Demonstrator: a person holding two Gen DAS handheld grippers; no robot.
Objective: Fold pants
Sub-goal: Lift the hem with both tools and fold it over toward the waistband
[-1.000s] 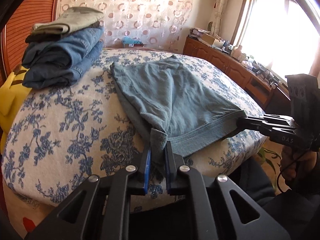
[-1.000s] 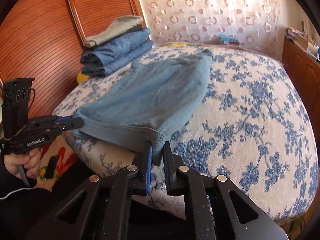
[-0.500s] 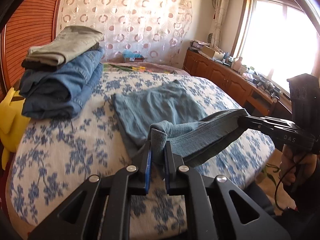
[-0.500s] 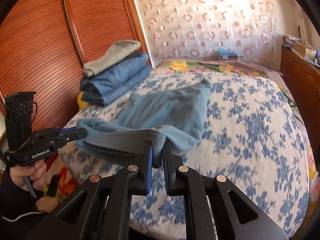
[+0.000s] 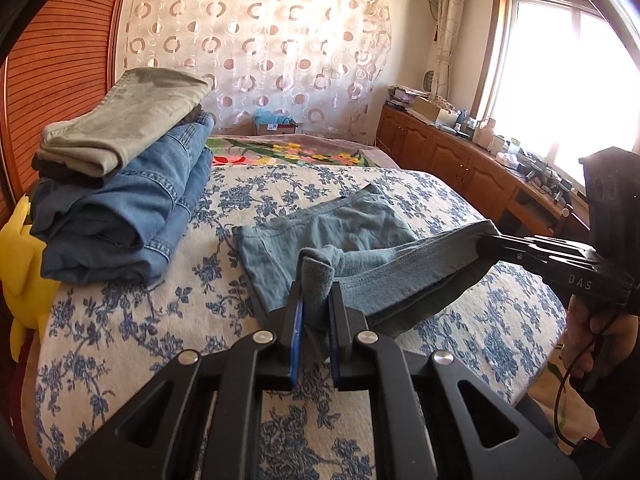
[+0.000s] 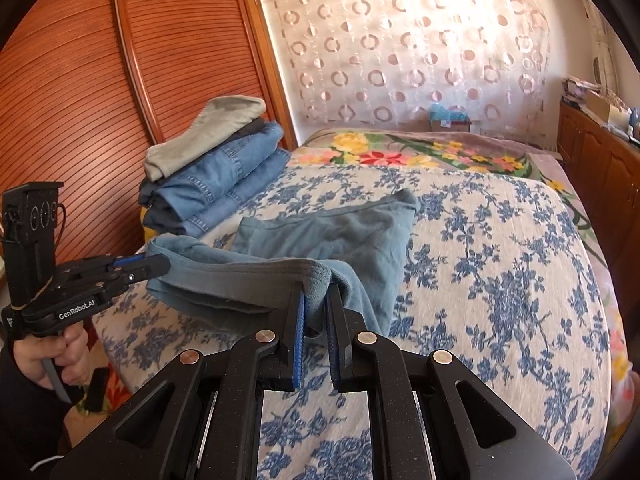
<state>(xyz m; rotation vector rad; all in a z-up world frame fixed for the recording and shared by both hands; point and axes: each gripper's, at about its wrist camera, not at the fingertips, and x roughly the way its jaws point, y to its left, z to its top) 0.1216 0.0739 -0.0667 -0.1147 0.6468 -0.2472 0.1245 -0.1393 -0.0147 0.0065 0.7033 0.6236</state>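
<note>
- At the bottom centre of the left wrist view, the left gripper (image 5: pixel 316 300) is clamped on a bunched corner of the pants (image 5: pixel 320 228), a fold of blue-grey cloth standing up between its 2 fingers.
- At the right edge of that same view, the right gripper (image 5: pixel 486 242) pinches the other corner of the same hem, and a hand (image 5: pixel 592 336) grips its handle below.
- Between the 2 grippers the hem hangs as a raised band above the bed (image 5: pixel 120 320); the rest of the pants lies flat on the blue flowered bedspread, reaching toward the middle of the frame.
- At the bottom centre of the right wrist view, the right gripper (image 6: pixel 318 300) is likewise closed on a corner of the pants (image 6: pixel 340 232), cloth pressed between its blue-lined fingers.
- At the left of that view, the left gripper (image 6: pixel 160 266) bites the far corner of the hem, with a hand (image 6: pixel 60 356) around its handle.
- In the upper left of both views a stack of folded clothes (image 5: pixel 120 208) sits on the bed, well apart from the pants: jeans below, a grey-green piece on top.
- Behind the stack stands a reddish slatted wooden door (image 6: pixel 80 80).
- Across the back hangs a sheer curtain (image 5: pixel 260 48) patterned with rings.
- At the right of the left wrist view, a wooden cabinet (image 5: pixel 460 160) with clutter on top runs under a bright window (image 5: pixel 560 60).
- At the left edge of that view a yellow soft toy (image 5: pixel 20 272) shows beside the bed.
</note>
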